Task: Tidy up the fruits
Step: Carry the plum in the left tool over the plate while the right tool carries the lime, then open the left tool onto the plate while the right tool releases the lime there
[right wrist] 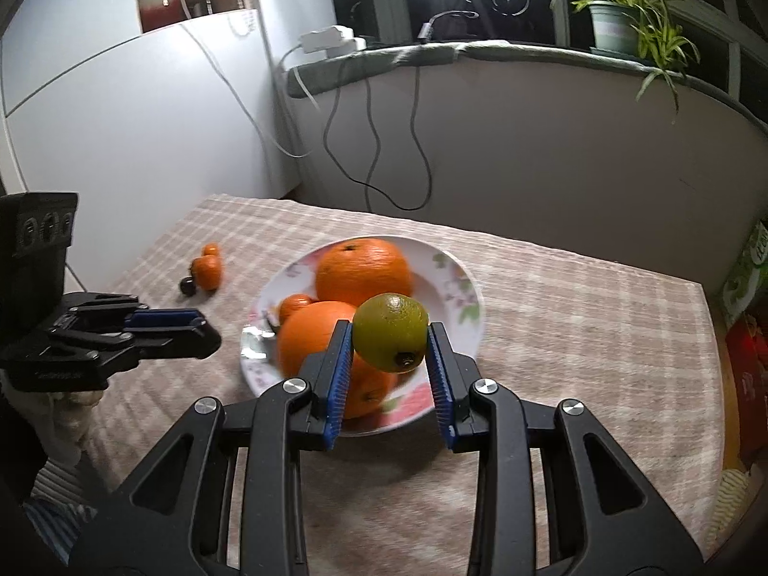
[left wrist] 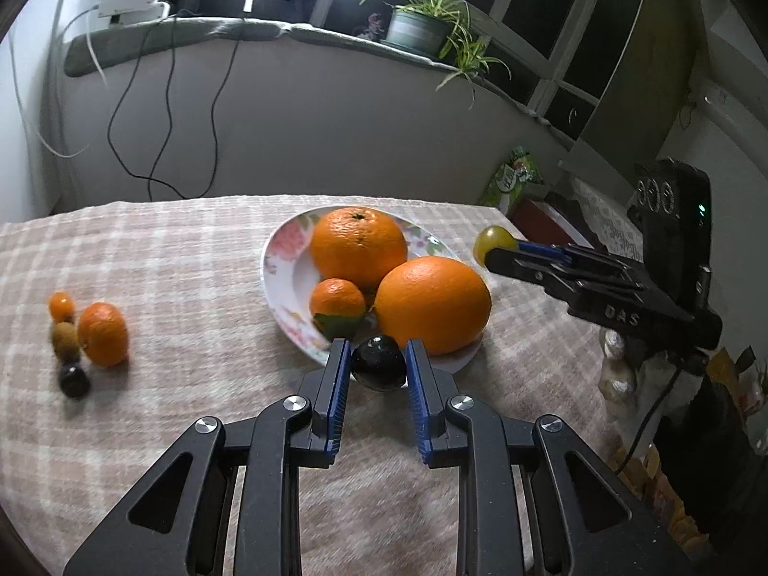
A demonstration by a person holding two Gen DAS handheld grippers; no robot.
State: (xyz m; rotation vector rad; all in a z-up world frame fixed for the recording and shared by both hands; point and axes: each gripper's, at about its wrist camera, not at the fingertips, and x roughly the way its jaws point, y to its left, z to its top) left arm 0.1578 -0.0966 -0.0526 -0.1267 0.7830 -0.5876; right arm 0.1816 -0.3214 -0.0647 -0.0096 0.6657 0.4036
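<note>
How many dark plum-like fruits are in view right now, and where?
2. One dark fruit is clamped in the left gripper near the plate; the other dark fruit lies on the tablecloth by the loose small fruits. More may hide behind the oranges.

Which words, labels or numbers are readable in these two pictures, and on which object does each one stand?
"DAS": raised letters on the right gripper body, in the left wrist view.
Green package beside the table: print too blurred to read.
Left gripper body, in the right wrist view: small lettering, too blurred to read.

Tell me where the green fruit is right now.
The green fruit sits clamped in the right gripper, held above the plate, in front of the oranges.
</note>
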